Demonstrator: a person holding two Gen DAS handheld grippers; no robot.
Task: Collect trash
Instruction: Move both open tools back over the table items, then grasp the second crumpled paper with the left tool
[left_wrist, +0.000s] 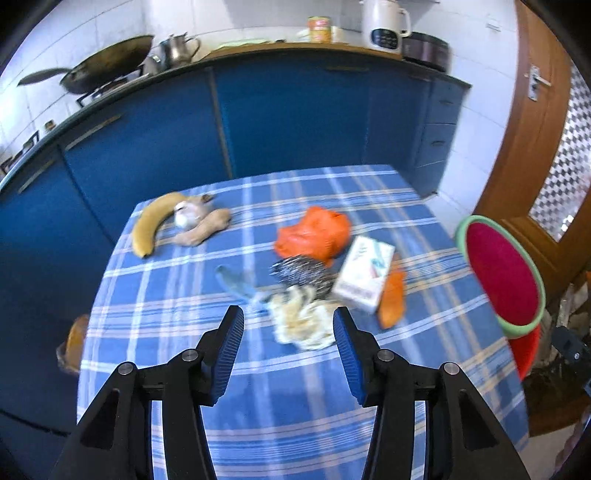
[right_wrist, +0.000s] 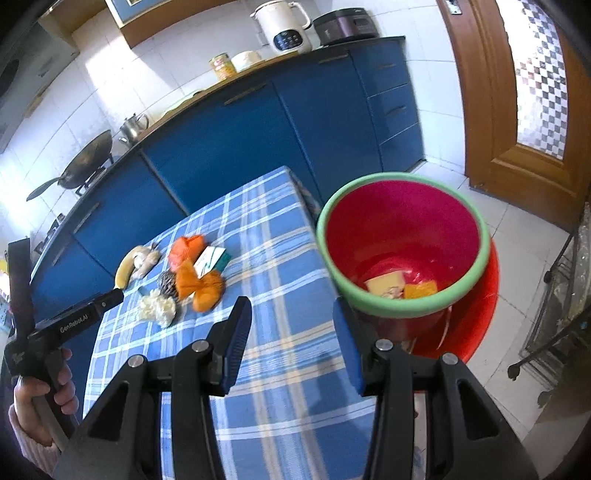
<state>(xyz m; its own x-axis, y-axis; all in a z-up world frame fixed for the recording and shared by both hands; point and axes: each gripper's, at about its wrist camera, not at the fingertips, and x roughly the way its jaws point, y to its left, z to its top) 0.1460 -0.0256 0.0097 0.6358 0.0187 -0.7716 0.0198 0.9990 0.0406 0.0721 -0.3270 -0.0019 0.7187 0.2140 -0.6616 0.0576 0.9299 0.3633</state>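
A heap of trash lies on the blue checked tablecloth (left_wrist: 258, 387): a crumpled white tissue (left_wrist: 301, 323), a steel scourer (left_wrist: 301, 271), a white carton (left_wrist: 364, 273), an orange bag (left_wrist: 314, 232) and an orange wrapper (left_wrist: 392, 299). My left gripper (left_wrist: 288, 325) is open and empty, just in front of the tissue. My right gripper (right_wrist: 291, 314) is open and empty above the table's right edge, beside a red bin with a green rim (right_wrist: 402, 243) that holds a few scraps. The left gripper's body (right_wrist: 79, 314) shows at the left of the right wrist view.
A banana (left_wrist: 151, 221), garlic (left_wrist: 186, 214) and ginger (left_wrist: 203, 230) lie at the table's far left. Blue cabinets (left_wrist: 295, 118) run behind, with a wok (left_wrist: 107, 68) and a kettle (left_wrist: 386, 26) on the counter. A wooden door (left_wrist: 535, 147) stands at right.
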